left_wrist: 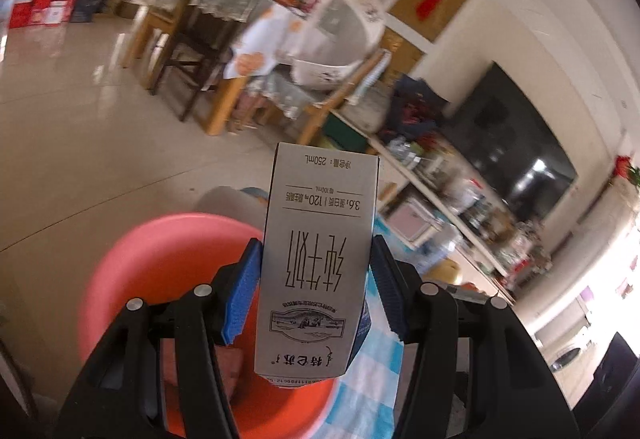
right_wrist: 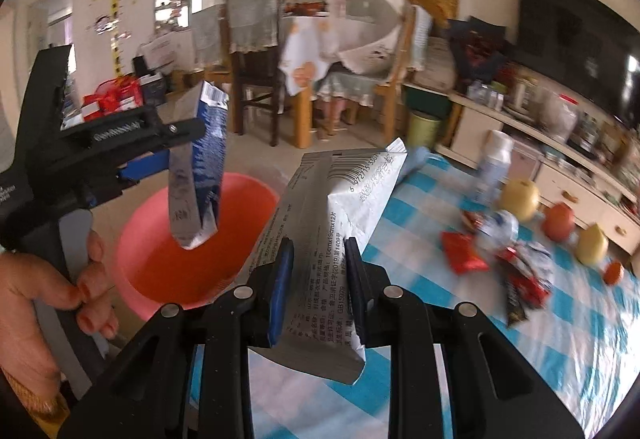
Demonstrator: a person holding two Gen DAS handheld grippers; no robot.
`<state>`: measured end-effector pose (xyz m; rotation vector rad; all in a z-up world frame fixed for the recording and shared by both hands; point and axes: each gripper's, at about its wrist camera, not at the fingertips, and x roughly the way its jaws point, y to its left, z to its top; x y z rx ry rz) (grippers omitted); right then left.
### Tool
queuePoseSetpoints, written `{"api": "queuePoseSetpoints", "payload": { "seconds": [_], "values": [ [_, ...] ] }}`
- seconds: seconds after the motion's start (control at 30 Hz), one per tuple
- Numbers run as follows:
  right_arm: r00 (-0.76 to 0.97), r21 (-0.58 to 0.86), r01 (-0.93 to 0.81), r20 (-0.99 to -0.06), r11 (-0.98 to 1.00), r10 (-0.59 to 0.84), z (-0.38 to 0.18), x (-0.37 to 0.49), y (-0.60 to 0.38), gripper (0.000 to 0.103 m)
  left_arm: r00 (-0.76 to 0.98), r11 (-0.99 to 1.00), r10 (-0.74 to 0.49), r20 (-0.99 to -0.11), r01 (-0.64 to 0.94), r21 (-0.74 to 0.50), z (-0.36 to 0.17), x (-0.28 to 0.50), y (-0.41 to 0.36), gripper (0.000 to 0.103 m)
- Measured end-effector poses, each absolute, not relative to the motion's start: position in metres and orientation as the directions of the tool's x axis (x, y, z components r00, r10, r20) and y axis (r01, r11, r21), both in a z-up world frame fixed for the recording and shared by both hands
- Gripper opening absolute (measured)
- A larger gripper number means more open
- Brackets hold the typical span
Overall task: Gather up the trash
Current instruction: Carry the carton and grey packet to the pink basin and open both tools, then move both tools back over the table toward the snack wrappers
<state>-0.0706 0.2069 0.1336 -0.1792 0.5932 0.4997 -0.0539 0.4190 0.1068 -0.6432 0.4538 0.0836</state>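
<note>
The left gripper [left_wrist: 316, 283] pinches a milk carton [left_wrist: 316, 259] between its blue pads, above the pink basin [left_wrist: 160, 279]. The right gripper [right_wrist: 318, 291] clamps a crumpled white packet [right_wrist: 332, 239] at the checked tablecloth's [right_wrist: 560, 339] edge. Only the right view shows wrappers [right_wrist: 520, 279], fruit [right_wrist: 520, 199] and a hand [right_wrist: 36, 303] beyond.

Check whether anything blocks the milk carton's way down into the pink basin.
Nothing visible does. The milk carton, clamped in the left gripper, hangs over the open pink basin, with only air between them.
</note>
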Motion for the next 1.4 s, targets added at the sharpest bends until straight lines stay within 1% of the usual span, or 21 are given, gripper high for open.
{"api": "queuePoseSetpoints", "payload": {
  "seconds": [0.3,0.37,0.4,0.43,0.47,0.5,0.53,0.6,0.63,0.7,0.77,0.9,1.03,1.1,1.27,1.4],
  "values": [
    [0.668,-0.037,-0.577,-0.596,0.816,0.445,0.122,-0.054,0.272,0.028,0.87,0.783,0.014,-0.493,-0.317,-0.536,0.099,-0.053,0.444,0.056],
    [0.663,-0.044,-0.585,-0.601,0.81,0.446,0.118,-0.052,0.281,0.031,0.86,0.773,0.028,-0.509,-0.341,-0.534,0.096,-0.052,0.45,0.057],
    [0.654,-0.05,-0.592,-0.612,0.804,0.443,0.115,-0.05,0.287,0.035,0.856,0.769,0.033,-0.515,-0.351,-0.534,0.095,-0.051,0.453,0.058],
    [0.636,-0.054,-0.605,-0.633,0.795,0.441,0.108,-0.047,0.295,0.038,0.849,0.762,0.047,-0.526,-0.37,-0.531,0.094,-0.051,0.456,0.068],
    [0.632,-0.056,-0.607,-0.639,0.793,0.438,0.103,-0.045,0.298,0.041,0.842,0.756,0.063,-0.536,-0.39,-0.526,0.093,-0.051,0.459,0.083],
    [0.626,-0.052,-0.612,-0.642,0.789,0.442,0.099,-0.045,0.298,0.046,0.832,0.748,0.089,-0.548,-0.419,-0.514,0.092,-0.052,0.461,0.086],
    [0.619,-0.043,-0.617,-0.644,0.786,0.45,0.096,-0.045,0.298,0.054,0.826,0.746,0.102,-0.554,-0.432,-0.507,0.092,-0.053,0.462,0.086],
    [0.641,-0.051,-0.595,-0.632,0.802,0.435,0.093,-0.049,0.292,0.082,0.815,0.741,0.124,-0.566,-0.456,-0.494,0.091,-0.054,0.464,0.088],
    [0.658,-0.058,-0.58,-0.621,0.812,0.426,0.093,-0.051,0.288,0.085,0.814,0.739,0.13,-0.566,-0.46,-0.492,0.091,-0.053,0.466,0.089],
    [0.676,-0.059,-0.559,-0.61,0.827,0.413,0.094,-0.053,0.278,0.085,0.817,0.736,0.138,-0.561,-0.463,-0.493,0.091,-0.054,0.466,0.09],
    [0.69,-0.062,-0.53,-0.61,0.845,0.388,0.095,-0.053,0.267,0.09,0.825,0.744,0.147,-0.546,-0.456,-0.489,0.093,-0.053,0.464,0.091],
    [0.706,-0.06,-0.495,-0.61,0.867,0.361,0.096,-0.055,0.246,0.09,0.871,0.781,0.134,-0.472,-0.386,-0.491,0.099,-0.057,0.45,0.092],
    [0.714,-0.054,-0.458,-0.616,0.887,0.331,0.093,-0.056,0.225,0.09,0.903,0.833,0.138,-0.406,-0.328,-0.445,0.107,-0.056,0.429,0.096],
    [0.716,-0.047,-0.446,-0.617,0.894,0.325,0.093,-0.06,0.217,0.09,0.918,0.856,0.127,-0.376,-0.293,-0.426,0.111,-0.054,0.418,0.097],
    [0.735,-0.069,-0.416,-0.612,0.907,0.29,0.093,-0.067,0.196,0.09,0.918,0.901,0.063,-0.393,-0.221,-0.372,0.111,-0.041,0.39,0.097],
    [0.746,-0.071,-0.395,-0.606,0.916,0.275,0.095,-0.07,0.179,0.09,0.923,0.934,0.029,-0.384,-0.162,-0.319,0.116,-0.038,0.369,0.097]
  ]
}}
